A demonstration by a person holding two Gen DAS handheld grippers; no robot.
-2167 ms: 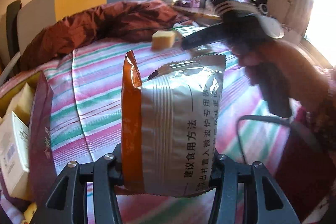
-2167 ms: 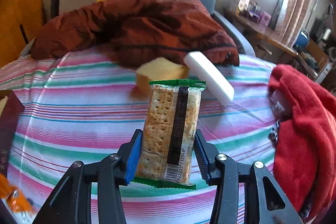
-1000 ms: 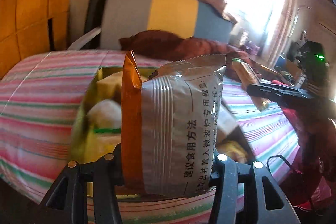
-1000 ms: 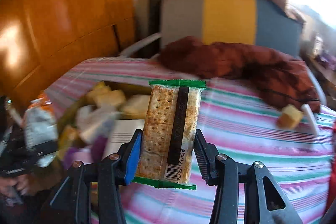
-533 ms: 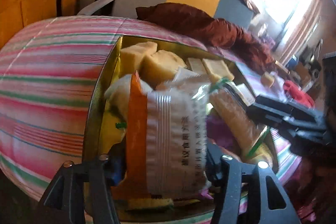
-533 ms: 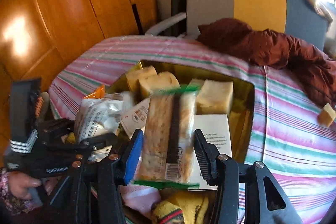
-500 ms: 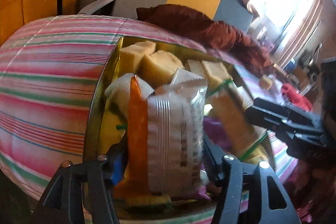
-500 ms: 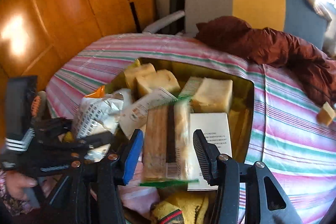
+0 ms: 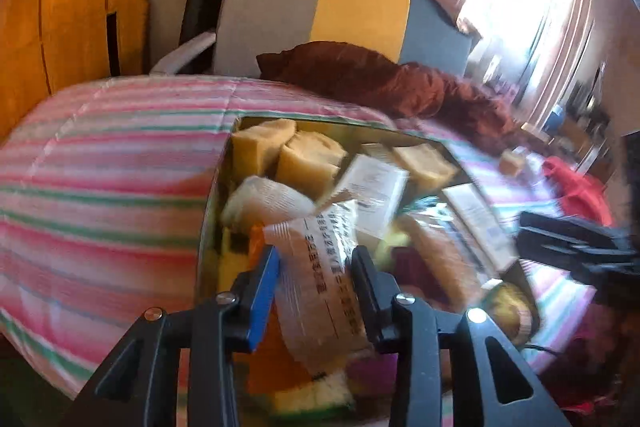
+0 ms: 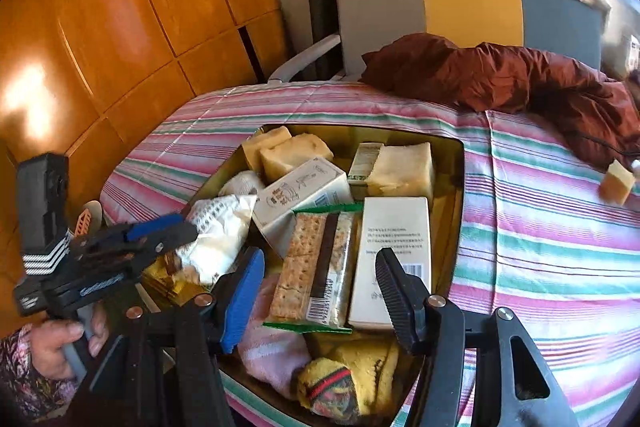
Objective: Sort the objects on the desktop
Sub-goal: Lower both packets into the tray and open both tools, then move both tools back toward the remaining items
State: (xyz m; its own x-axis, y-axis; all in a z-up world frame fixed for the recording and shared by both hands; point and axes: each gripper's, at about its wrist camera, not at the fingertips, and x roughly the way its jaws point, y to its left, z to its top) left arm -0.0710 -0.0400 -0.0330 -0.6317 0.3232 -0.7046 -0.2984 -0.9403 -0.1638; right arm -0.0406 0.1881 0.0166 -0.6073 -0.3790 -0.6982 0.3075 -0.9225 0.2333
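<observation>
Both hands have swung over from the open striped cloth (image 10: 540, 227) to the box (image 10: 454, 187), and the cracker pack (image 10: 316, 267) that was upright in the right tongs (image 10: 320, 259) now lies flat inside it. Its long axis runs roughly 12 to 6 in the right wrist view. Those jaws have just been opening and stand apart, with a gap on each side of the pack, so it looks let go.

At 3 o'clock it's right up against a white carton (image 10: 396, 251). At 9 o'clock the snack packet (image 10: 220, 235) sits tipped over in the near-left corner. The left tongs (image 9: 315, 253) have just been closing, and the packet shows between them, but I can't tell whether the pads actually pinch it or just frame it.

The box is pretty packed, so pulling straight back and up looks like the safest way out for both.

One yellow cube (image 10: 618, 183) is left out on the cloth at about 2 o'clock, near the brown jacket (image 10: 520, 75). The right hand is clearly nearer, with open cloth in between.
</observation>
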